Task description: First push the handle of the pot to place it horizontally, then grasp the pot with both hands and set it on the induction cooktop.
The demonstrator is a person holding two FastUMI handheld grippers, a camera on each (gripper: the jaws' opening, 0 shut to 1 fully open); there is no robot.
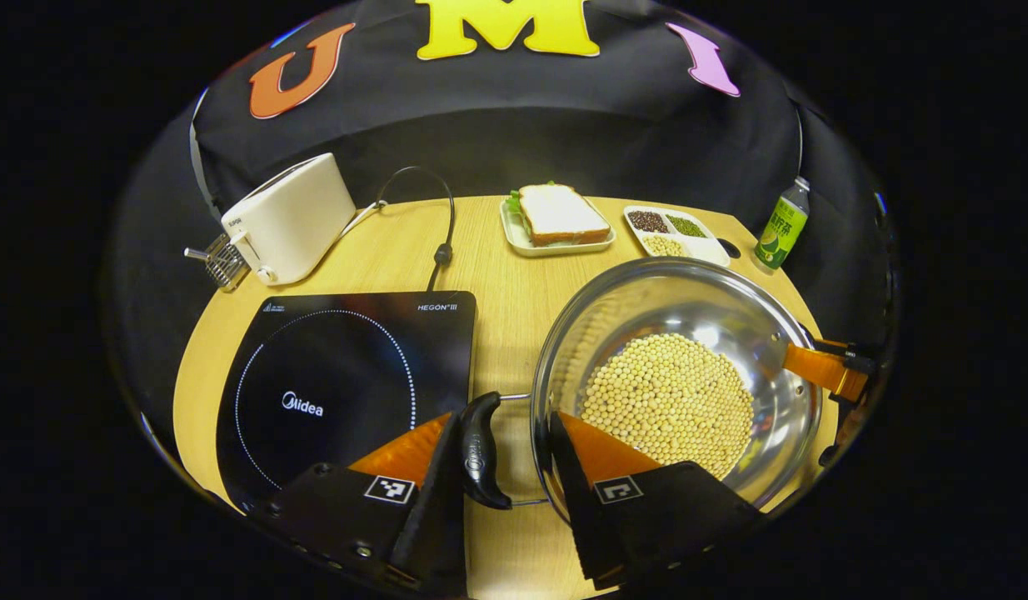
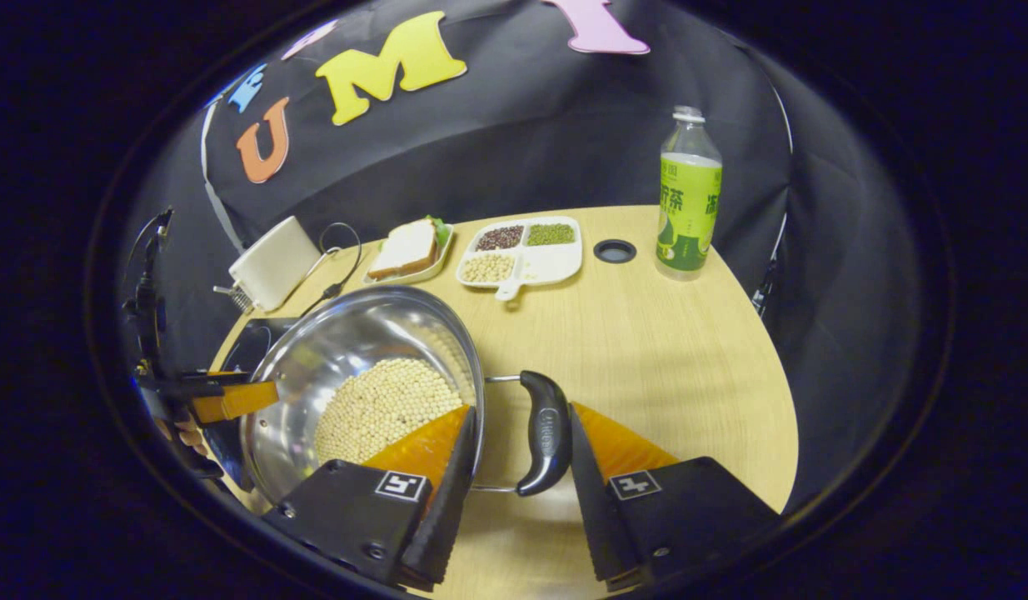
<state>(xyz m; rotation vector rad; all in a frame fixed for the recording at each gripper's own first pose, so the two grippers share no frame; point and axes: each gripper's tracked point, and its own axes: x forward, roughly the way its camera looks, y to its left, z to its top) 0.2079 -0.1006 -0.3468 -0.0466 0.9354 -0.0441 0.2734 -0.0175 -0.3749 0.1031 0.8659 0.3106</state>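
I have each gripper's open fingers straddling a black curved side handle [image 1: 479,450] of the round steel pot of soybeans [image 1: 672,392] — neither closed yet; the black glass induction cooktop [image 1: 339,383] lies just left — the lift must travel leftward.

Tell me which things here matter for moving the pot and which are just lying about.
Job:
pot of beans
its two black handles
cooktop
left gripper, jaws astride one handle
right gripper, jaws astride the other

Lying about:
toaster
sandwich plate
divided tray
green bottle
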